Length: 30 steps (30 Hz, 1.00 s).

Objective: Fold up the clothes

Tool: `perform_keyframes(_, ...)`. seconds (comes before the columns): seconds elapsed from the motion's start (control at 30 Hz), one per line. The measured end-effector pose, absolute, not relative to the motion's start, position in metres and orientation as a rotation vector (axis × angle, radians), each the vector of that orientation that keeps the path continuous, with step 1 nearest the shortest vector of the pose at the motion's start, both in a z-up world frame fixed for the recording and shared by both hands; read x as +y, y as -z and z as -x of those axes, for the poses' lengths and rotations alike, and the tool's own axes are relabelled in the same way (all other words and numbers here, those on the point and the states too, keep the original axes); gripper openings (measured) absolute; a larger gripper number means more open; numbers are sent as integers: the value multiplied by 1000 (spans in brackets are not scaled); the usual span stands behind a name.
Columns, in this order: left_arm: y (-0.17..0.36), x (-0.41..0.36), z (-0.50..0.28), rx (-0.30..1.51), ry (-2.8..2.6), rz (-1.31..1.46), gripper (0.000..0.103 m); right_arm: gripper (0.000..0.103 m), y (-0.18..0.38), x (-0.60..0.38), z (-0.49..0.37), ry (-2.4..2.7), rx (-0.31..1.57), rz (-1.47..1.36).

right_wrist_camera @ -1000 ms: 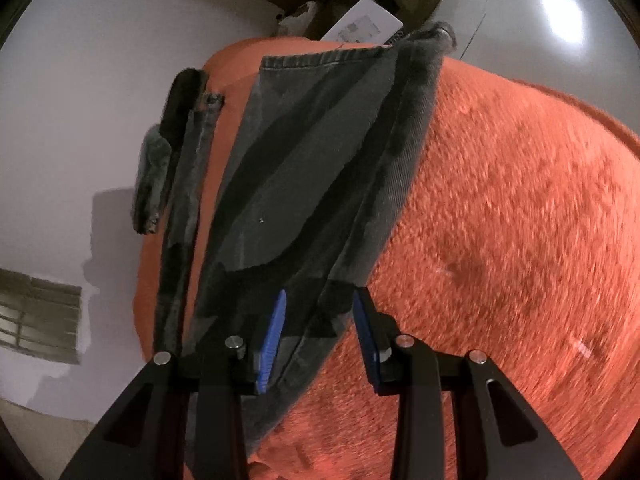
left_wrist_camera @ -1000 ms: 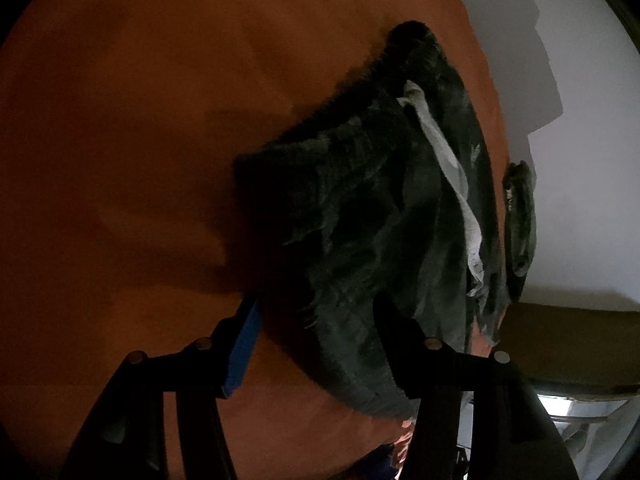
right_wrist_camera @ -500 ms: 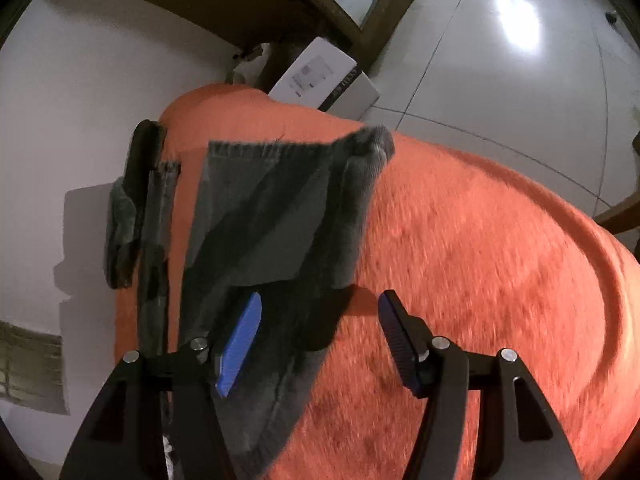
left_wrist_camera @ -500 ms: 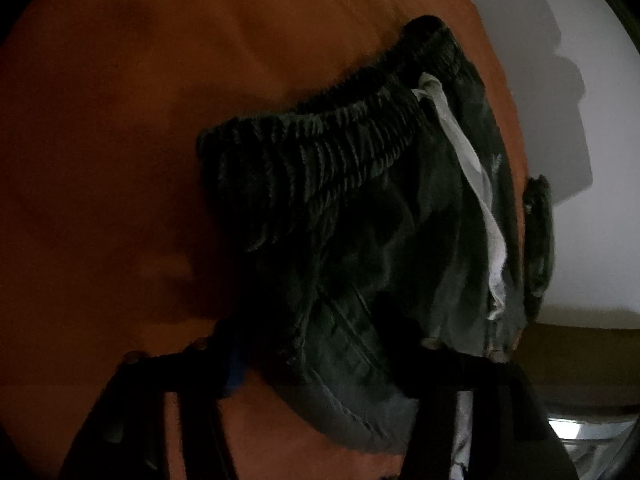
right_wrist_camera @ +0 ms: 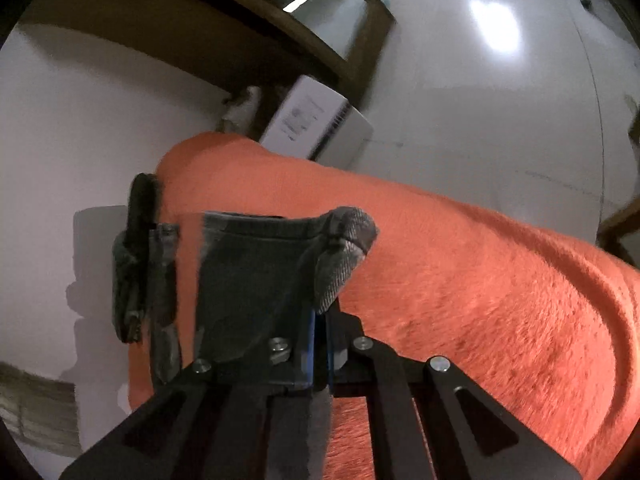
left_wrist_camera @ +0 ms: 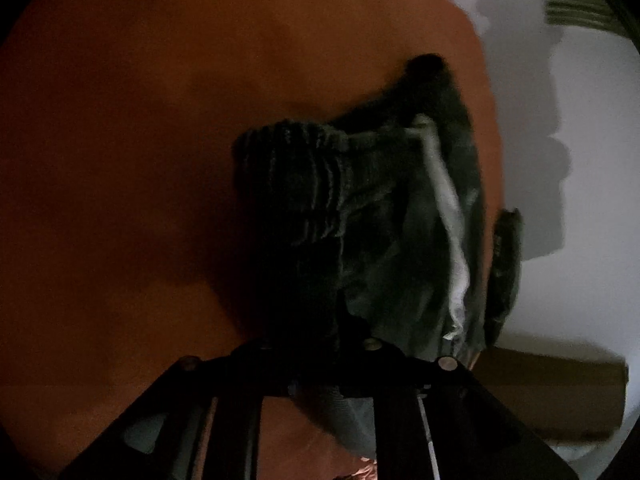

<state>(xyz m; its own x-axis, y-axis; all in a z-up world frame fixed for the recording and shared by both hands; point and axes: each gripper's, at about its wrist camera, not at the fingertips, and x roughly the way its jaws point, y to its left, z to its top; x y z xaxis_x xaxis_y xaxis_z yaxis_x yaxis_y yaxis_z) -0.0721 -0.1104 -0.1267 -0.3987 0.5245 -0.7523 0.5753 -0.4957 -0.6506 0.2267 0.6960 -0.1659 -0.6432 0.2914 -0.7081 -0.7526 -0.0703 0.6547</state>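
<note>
Dark grey jeans (left_wrist_camera: 360,216) with a gathered waistband and a white drawstring (left_wrist_camera: 448,208) lie on an orange blanket (left_wrist_camera: 120,160). My left gripper (left_wrist_camera: 320,344) is shut on the waistband end, fingers dark and mostly hidden by cloth. In the right wrist view my right gripper (right_wrist_camera: 320,336) is shut on the jeans' leg end (right_wrist_camera: 256,264), holding it lifted above the orange blanket (right_wrist_camera: 480,280). A second dark strip of clothing (right_wrist_camera: 136,264) hangs at the blanket's left edge.
A white wall (right_wrist_camera: 80,120) runs beside the blanket's edge. A white box (right_wrist_camera: 312,120) and a wooden-framed cabinet (right_wrist_camera: 280,20) stand beyond the far end on the glossy floor (right_wrist_camera: 500,100). A wooden ledge (left_wrist_camera: 552,392) shows at lower right in the left wrist view.
Both grippers closed on the jeans: the right one went from open around the leg to pinching it and lifting; the left one closed on the waistband and the fabric bunched toward it.
</note>
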Motion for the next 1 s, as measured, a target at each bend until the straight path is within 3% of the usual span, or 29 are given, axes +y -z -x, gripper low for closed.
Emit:
perform_keyframes(0.13, 114, -111, 65, 1458, 2131, -1650, 12, 3, 136, 688, -221, -1865, 1375, 508)
perform_keyframes(0.37, 73, -152, 24, 1566, 2194, -1557, 11, 3, 102, 678, -240, -1896, 1459, 441)
perform_keyframes(0.67, 76, -160, 27, 1602, 2062, -1604, 11, 3, 125, 676, -247, -1812, 1619, 529)
perform_keyframes(0.83, 44, -148, 61, 1639, 2030, -1618, 11, 3, 76, 694, -189, -1905, 1576, 600)
perform_keyframes(1.0, 6, -128, 153, 1714, 1987, -1592, 12, 3, 6, 726, -81, -2032, 1404, 691)
